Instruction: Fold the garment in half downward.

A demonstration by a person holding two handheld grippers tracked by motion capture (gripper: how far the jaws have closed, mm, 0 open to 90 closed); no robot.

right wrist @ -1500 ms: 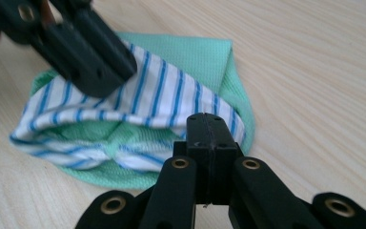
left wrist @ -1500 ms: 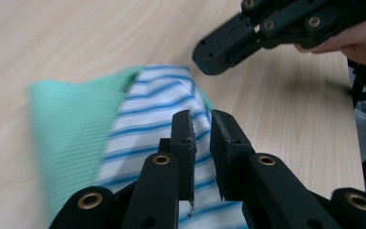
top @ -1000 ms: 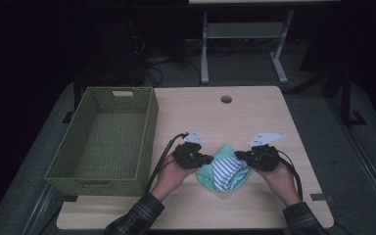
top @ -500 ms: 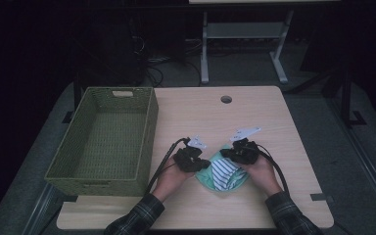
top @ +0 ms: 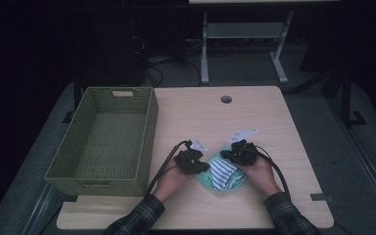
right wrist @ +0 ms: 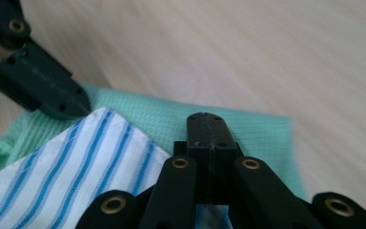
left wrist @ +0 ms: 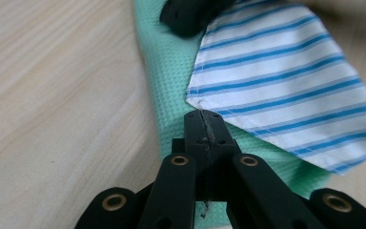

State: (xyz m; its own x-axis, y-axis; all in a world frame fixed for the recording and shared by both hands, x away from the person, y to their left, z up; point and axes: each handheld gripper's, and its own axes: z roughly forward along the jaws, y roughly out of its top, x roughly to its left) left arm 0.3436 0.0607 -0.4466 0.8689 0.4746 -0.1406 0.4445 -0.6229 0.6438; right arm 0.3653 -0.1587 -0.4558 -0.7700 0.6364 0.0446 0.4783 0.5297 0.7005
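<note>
Cloths lie bunched near the front edge of the table [top: 274, 122]: a striped cloth [top: 223, 172], white with blue lines, on top of a green cloth [top: 206, 179]. A woven basket [top: 85, 169] sits at about nine o'clock from them, well apart, its long axis running from front to back of the table. A round hole [top: 226, 99] in the tabletop lies at twelve o'clock, far off. Nothing stands between the cloths and the basket.

The pile is roughly round, so I cannot tell a long axis for it. In the left gripper view the striped cloth's [left wrist: 286, 81] corner points straight at the fingertips, its stripes running off toward two o'clock, with the green cloth [left wrist: 164, 76] showing beside and beneath it.

The left gripper [top: 201, 166] sits at the pile's nine o'clock edge, fingers pressed together, their tips touching the striped corner; whether cloth is caught between them I cannot tell. The right gripper [top: 225, 155] sits at the pile's twelve o'clock edge, fingers also pressed together, resting over the green cloth [right wrist: 248, 126] just beside the striped edge [right wrist: 76, 167].
</note>
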